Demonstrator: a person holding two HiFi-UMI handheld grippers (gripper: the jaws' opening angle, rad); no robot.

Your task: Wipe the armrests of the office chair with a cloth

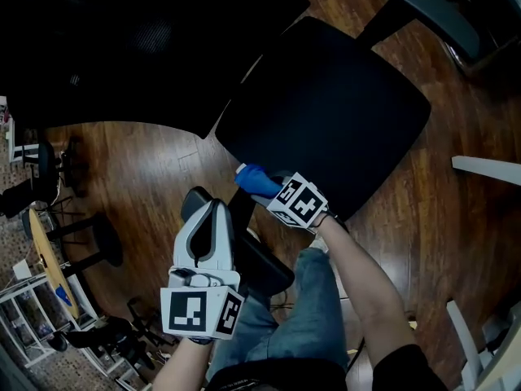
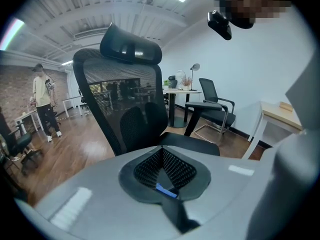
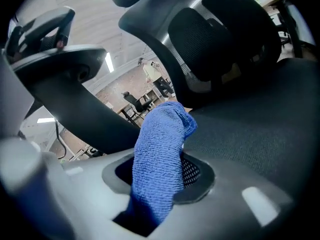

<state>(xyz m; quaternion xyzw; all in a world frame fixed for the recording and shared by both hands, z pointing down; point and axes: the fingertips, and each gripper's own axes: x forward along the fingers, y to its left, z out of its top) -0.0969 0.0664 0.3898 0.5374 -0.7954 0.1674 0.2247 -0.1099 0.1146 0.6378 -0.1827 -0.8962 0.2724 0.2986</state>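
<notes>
A black office chair stands below me, its seat (image 1: 326, 112) in the middle of the head view. The near armrest (image 1: 259, 261) runs under my left gripper (image 1: 208, 210), which is shut with nothing between its pads (image 2: 150, 168). It faces the mesh backrest (image 2: 125, 99). My right gripper (image 1: 267, 189) is shut on a blue cloth (image 1: 254, 178) at the seat's near left edge, beside the armrest's post. In the right gripper view the cloth (image 3: 160, 154) stands up from the jaws, just below the dark armrest (image 3: 85, 109). The far armrest (image 1: 423, 6) is at the top right.
Wooden floor (image 1: 146, 177) surrounds the chair. Another office chair (image 2: 212, 104), a round white table (image 2: 175, 91) and a pale desk (image 2: 280, 115) stand behind it. A person (image 2: 42, 101) stands far left. Chair legs and a shelf (image 1: 32, 300) crowd the head view's lower left.
</notes>
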